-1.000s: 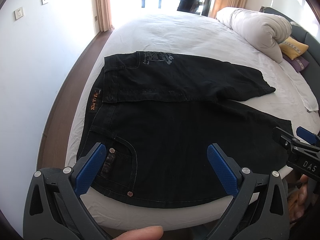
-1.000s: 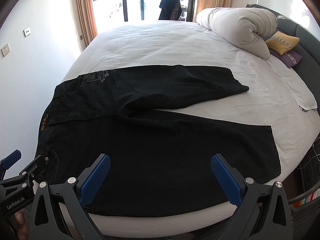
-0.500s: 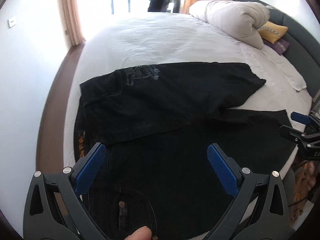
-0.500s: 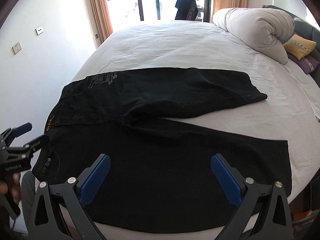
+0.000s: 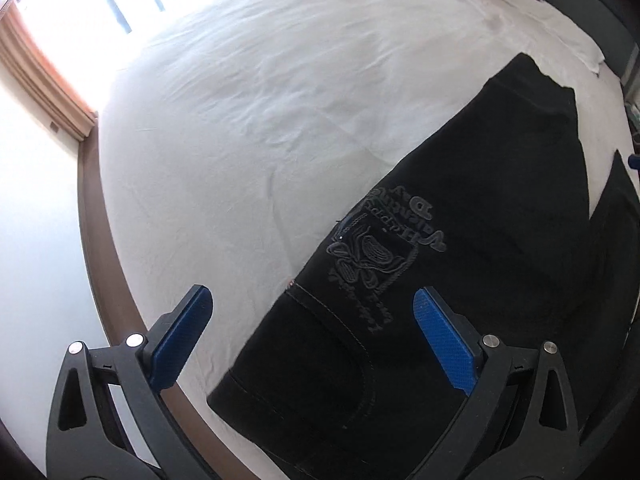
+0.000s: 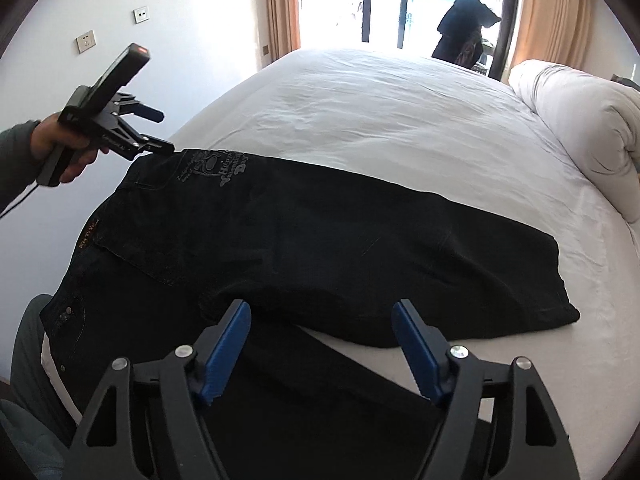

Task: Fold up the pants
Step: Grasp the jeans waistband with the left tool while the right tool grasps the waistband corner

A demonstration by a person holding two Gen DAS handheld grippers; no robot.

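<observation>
A wide bed [image 6: 400,120] under a creased white sheet fills the room. A rolled white duvet [image 6: 580,136] lies along its right side. Behind it, glass doors [image 6: 400,0] let in hard daylight between tan curtains [image 6: 284,4]. The white wall [image 6: 192,12] carries two sockets [image 6: 86,41], and brown flooring [image 5: 96,216] skirts the bed.

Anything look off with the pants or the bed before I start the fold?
Nothing damaged. The pants lie skewed: the far leg angles away from the near leg, leaving a wedge of sheet between the hems. The near waist corner overhangs the bed edge. Both grippers' jaws are closing, gripping nothing.
</observation>
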